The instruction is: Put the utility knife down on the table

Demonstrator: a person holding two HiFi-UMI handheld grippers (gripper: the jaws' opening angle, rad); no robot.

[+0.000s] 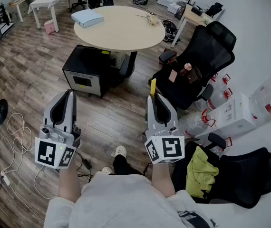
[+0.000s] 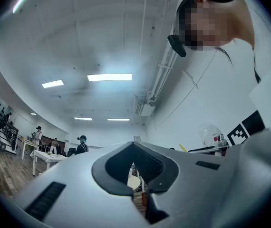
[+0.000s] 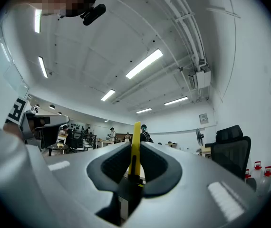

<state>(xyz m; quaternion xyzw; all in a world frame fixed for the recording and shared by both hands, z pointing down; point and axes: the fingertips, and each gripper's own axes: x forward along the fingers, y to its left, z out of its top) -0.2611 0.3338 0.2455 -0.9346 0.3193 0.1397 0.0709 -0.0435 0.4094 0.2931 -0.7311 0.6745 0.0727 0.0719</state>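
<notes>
A yellow utility knife [image 1: 153,87] sticks up from between the jaws of my right gripper [image 1: 155,98], which is shut on it; in the right gripper view the knife [image 3: 135,146] stands upright between the dark pads. My left gripper [image 1: 68,98] is held at the same height to the left, its jaws shut with nothing between them [image 2: 133,172]. The round beige table [image 1: 121,27] stands ahead, well beyond both grippers, which hover over the wooden floor.
A pale blue box [image 1: 87,17] and a small object [image 1: 152,19] lie on the round table. A black cabinet [image 1: 87,70] stands under its near edge. Black office chairs [image 1: 197,61] and water bottles [image 1: 230,113] crowd the right. Cables [image 1: 12,127] trail on the floor at left.
</notes>
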